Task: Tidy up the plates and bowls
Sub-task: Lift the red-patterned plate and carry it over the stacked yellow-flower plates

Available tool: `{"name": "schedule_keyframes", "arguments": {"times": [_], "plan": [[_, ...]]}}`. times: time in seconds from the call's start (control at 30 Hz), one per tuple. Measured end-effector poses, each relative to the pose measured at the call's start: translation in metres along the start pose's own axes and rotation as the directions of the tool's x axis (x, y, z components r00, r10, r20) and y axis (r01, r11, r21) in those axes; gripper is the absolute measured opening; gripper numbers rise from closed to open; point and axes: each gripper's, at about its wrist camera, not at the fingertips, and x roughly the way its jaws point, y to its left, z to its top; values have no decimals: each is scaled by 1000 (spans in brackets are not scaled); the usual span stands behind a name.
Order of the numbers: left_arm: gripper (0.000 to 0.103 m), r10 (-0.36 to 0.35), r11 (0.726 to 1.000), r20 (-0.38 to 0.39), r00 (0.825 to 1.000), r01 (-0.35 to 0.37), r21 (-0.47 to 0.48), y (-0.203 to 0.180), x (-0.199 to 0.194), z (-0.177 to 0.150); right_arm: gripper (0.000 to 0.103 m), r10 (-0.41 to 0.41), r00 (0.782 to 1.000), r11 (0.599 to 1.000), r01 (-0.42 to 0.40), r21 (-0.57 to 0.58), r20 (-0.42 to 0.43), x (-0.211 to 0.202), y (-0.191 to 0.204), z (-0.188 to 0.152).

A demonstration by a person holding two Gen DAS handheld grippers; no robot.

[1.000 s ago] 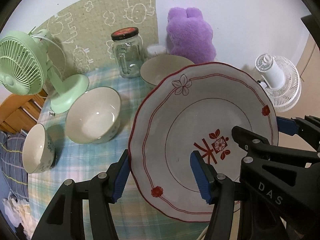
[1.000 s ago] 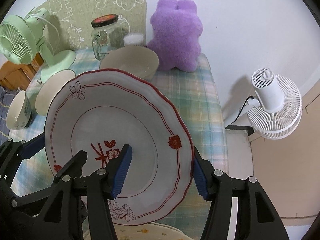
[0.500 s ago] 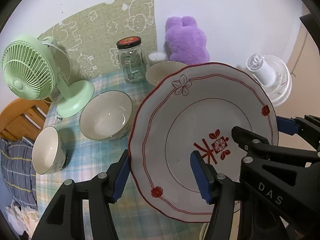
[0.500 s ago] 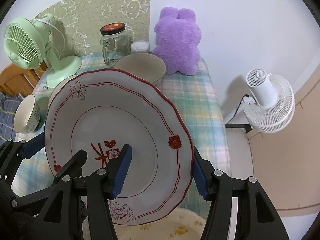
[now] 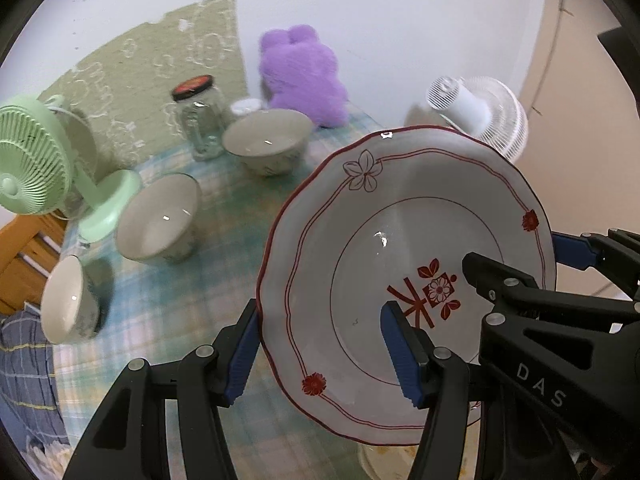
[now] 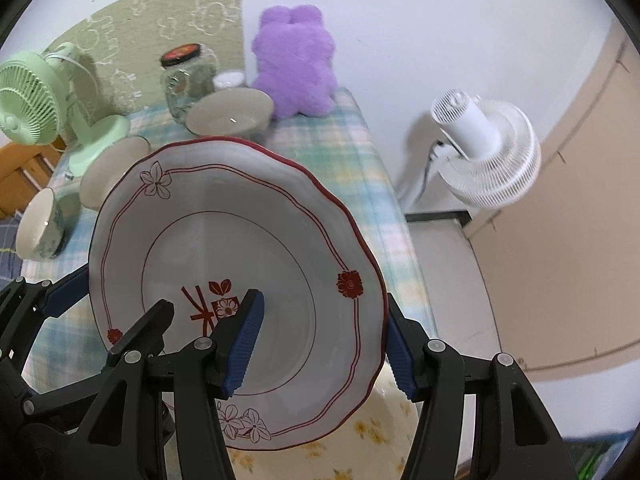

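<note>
Both grippers hold one white plate with a red scalloped rim and red flower marks (image 5: 400, 248) (image 6: 240, 264), lifted above the table. My left gripper (image 5: 324, 352) grips its left rim; my right gripper (image 6: 320, 344) grips its right rim. Under the plate lies a cream plate with yellow flowers (image 6: 360, 436). Two wide bowls (image 5: 160, 216) (image 5: 268, 144) and a small tilted bowl (image 5: 68, 304) stand on the checked tablecloth (image 5: 192, 280).
A green desk fan (image 5: 36, 168) stands at the left, a glass jar with a dark lid (image 5: 200, 116) and a purple plush toy (image 5: 304, 76) at the back. A white fan (image 6: 488, 152) stands off the table's right edge.
Both grippers have pulled back and up with the plate. The bowls, jar and plush look smaller and farther away. The grip on the plate is unchanged.
</note>
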Motion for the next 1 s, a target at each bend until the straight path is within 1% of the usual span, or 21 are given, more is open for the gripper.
{"name": "schedule_keyframes", "arguments": {"times": [0.13,0.23,0.37,0.57,0.77,1.0], "plan": [[61,-17,1000,-21,1000,17,4,-19,1,-9,62,-1,1000,999,2,41,-31,1,-19,-18],[60,-10,1000,-32,999,10,3,-35,1,-15,62,2,999,999,1,54,-42,0,-31,-30],[61,-15,1000,-49,999,14,-20,-53,4,-21,61,12,998,999,-9,46,-59,3,-50,-44],[61,3,998,-73,997,-7,-62,-76,8,-33,61,33,997,999,-31,28,-75,7,-73,-61],[60,17,993,-115,993,-29,-111,-91,18,-47,61,54,993,998,-55,-7,-101,19,-84,-74],[61,22,989,-147,989,-44,-144,-101,31,-57,61,69,988,997,-74,-34,-138,35,-94,-84]]}}
